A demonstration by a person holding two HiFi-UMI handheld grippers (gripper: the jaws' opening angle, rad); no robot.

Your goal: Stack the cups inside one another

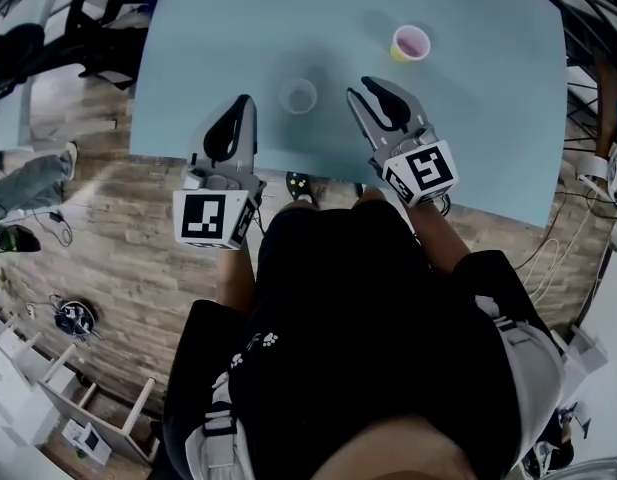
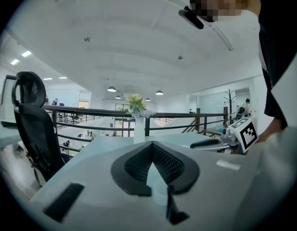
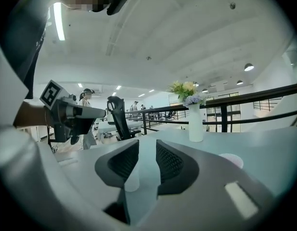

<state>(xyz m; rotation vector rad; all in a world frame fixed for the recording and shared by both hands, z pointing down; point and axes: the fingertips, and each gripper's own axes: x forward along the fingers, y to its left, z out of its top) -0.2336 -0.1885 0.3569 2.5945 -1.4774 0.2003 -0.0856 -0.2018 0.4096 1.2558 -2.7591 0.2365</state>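
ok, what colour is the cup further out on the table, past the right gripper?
The far cup is yellow outside, pink inside; the head view shows it best.

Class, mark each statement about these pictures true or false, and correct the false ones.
1. Two cups stand apart on the table. True: the clear cup and the pink cup both stand on the table, unstacked.
2. The right tongs grip a cup. False: their jaws stand apart with nothing between them.
3. The left tongs have their tips together. True.
4. The clear cup lies on its side. False: it stands upright, mouth up.
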